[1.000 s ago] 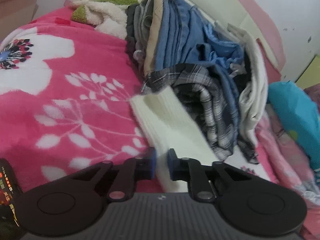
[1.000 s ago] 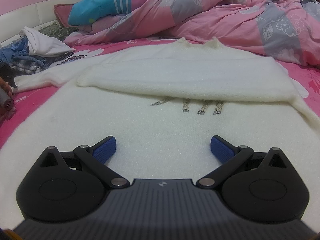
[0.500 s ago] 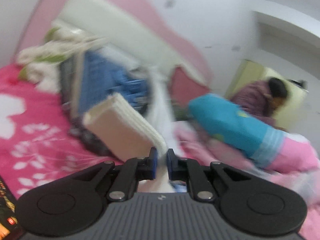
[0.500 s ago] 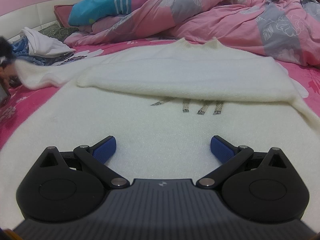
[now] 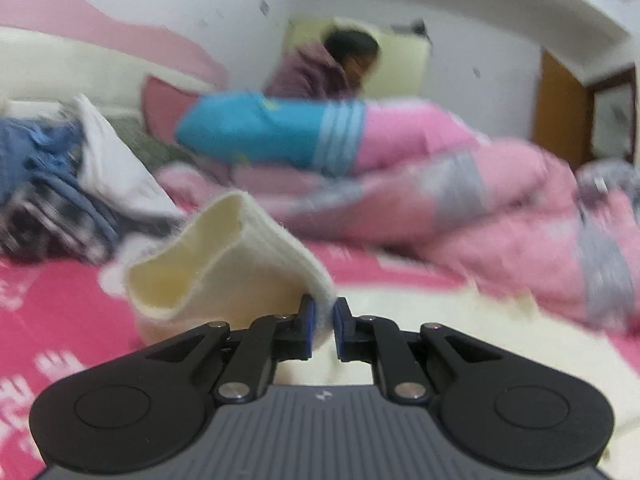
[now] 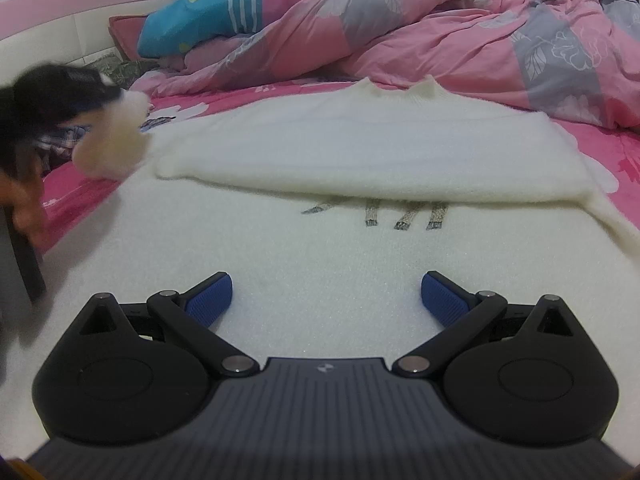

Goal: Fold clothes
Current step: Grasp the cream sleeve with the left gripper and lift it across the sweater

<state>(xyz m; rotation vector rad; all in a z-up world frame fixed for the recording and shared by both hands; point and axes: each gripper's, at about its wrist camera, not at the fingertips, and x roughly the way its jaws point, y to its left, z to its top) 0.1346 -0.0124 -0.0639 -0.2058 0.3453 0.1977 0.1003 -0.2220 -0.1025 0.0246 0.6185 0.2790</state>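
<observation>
One sleeve cuff pinched in left hand-held gripper.

the left wrist camera sits low over the bed, looking along its fingers across the pink floral blanket toward the headboard and far wall, very close to a lifted cream sleeve cuff. the right wrist camera hovers close above the white sweater, facing the crumpled pink duvet. both views share that sweater, the duvet and the teal pillow.
</observation>
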